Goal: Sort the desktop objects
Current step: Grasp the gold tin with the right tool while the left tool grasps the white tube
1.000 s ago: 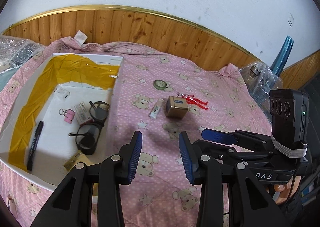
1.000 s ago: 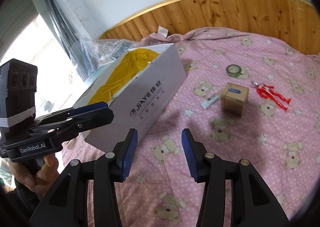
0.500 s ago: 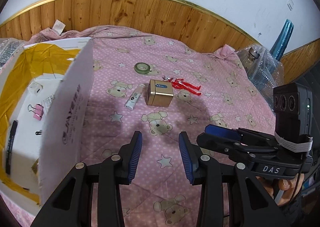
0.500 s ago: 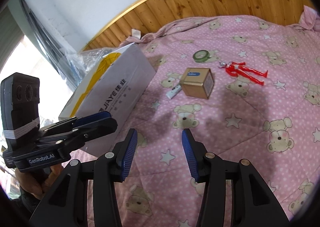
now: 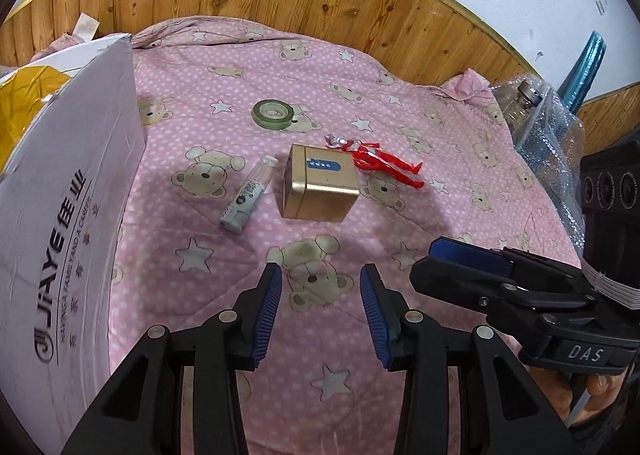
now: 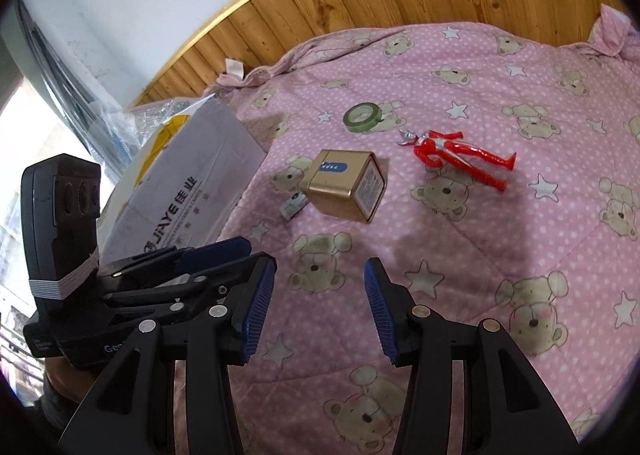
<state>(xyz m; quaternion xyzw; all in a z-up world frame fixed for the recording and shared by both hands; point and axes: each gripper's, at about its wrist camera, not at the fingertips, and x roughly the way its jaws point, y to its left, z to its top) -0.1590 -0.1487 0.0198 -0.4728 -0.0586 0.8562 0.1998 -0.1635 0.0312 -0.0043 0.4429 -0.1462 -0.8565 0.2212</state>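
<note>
The left hand-held gripper [image 5: 321, 309] hangs over the pink quilt [image 5: 248, 103] with its ribbed blue pads set wide apart and nothing between them. The right hand-held gripper [image 6: 320, 309] is likewise wide and empty, just beside the left one, which shows at its lower left.

Straight ahead of the left hand-held gripper's fingers lies a gold metal tin [image 5: 319, 188], a smooth, boxy cube with rounded edges and a blue label on top. Just left of the tin rests a small white tube [image 5: 249, 201] with a clear cap, its long axis running away from the hand-held gripper and slightly to the right, cap at the far end. Beyond the tin's right corner, close to it, a red plastic toy figure [image 5: 374, 161] lies flat, its silver head toward the tin and its legs pointing right and a little nearer. Farther off, a green roll of tape [image 5: 273, 115] lies flat on the padded, bear-and-star printed fabric.

To the left stands a white cardboard box [image 5: 60, 215], its printed wall facing the hand-held gripper, yellow tape along its inner edge.
</note>
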